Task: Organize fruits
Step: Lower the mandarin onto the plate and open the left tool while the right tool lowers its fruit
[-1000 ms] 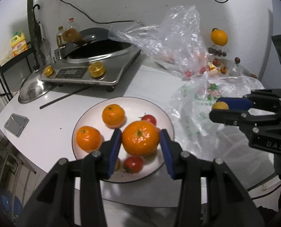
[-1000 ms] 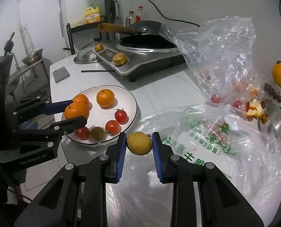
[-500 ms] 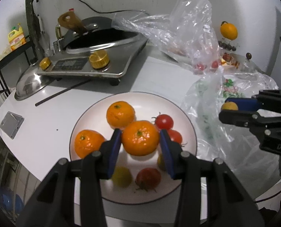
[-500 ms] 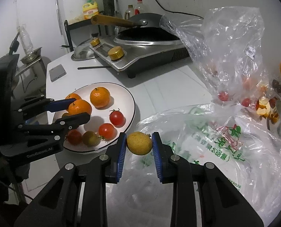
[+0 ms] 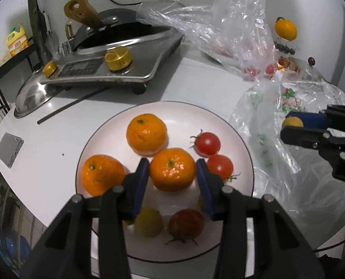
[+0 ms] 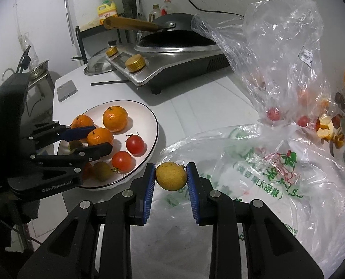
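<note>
My left gripper is shut on an orange tangerine and holds it low over the white plate. The plate carries two more tangerines, three red tomatoes and a yellow-green fruit. My right gripper is shut on a small yellow fruit, held above the printed plastic bag just right of the plate. The left gripper shows in the right wrist view over the plate.
A gas stove with a wok stands behind the plate. A clear bag with small tomatoes rises at the right. A chopstick, a steel lid and a phone lie at the left. The counter edge is near.
My left gripper has moved forward and down over the plate with the tangerine. My right gripper keeps the yellow fruit and has shifted slightly nearer the plate.
</note>
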Action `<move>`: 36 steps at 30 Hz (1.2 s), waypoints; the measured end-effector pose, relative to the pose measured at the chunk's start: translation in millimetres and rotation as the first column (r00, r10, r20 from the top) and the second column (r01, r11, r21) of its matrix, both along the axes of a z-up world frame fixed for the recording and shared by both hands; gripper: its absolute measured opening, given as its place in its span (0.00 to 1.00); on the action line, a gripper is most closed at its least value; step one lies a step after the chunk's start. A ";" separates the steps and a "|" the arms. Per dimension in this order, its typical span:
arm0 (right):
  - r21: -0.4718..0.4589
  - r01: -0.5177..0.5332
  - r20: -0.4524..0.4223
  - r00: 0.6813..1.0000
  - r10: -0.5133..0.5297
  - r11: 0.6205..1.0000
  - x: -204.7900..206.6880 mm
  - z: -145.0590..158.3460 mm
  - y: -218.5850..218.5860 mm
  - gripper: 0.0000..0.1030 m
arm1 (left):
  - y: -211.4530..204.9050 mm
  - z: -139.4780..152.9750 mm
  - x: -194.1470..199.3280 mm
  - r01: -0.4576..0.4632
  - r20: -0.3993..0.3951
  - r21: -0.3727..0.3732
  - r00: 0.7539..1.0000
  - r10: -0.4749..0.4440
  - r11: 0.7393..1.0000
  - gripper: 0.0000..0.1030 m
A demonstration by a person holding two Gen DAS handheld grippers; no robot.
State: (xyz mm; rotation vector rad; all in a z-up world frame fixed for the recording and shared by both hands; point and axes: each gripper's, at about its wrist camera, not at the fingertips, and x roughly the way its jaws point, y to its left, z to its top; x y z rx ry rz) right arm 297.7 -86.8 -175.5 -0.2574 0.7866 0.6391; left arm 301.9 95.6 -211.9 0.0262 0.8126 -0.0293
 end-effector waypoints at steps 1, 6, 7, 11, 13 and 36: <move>0.000 -0.001 0.000 1.000 0.001 1.000 -0.1 0.0 0.1 0.29 | 0.0 -0.4 0.1 0.000 -0.001 -0.002 1.000 0.000 1.000 0.42; -0.004 0.000 -0.002 1.000 0.000 1.000 0.3 -0.2 0.0 0.29 | 2.3 -1.6 0.6 -0.008 -0.006 -0.017 1.000 0.008 1.000 0.42; -0.006 0.001 -0.002 1.000 -0.001 1.000 0.1 -0.2 0.0 0.29 | 2.3 -1.6 0.7 -0.008 -0.007 -0.018 1.000 0.008 1.000 0.42; -0.011 0.001 0.002 1.000 -0.001 1.000 -0.5 0.3 1.7 0.29 | 2.7 -1.1 1.1 -0.003 -0.005 -0.025 1.000 0.003 1.000 0.43; -0.010 0.001 0.001 1.000 -0.001 1.000 -0.4 0.8 1.7 0.29 | 3.4 -0.2 0.3 -0.006 -0.001 -0.029 1.000 0.006 1.000 0.43; -0.043 -0.081 0.039 0.996 0.083 0.996 2.3 14.6 52.1 0.29 | 46.8 38.8 -31.7 -0.082 0.141 -0.066 0.986 0.090 0.994 0.52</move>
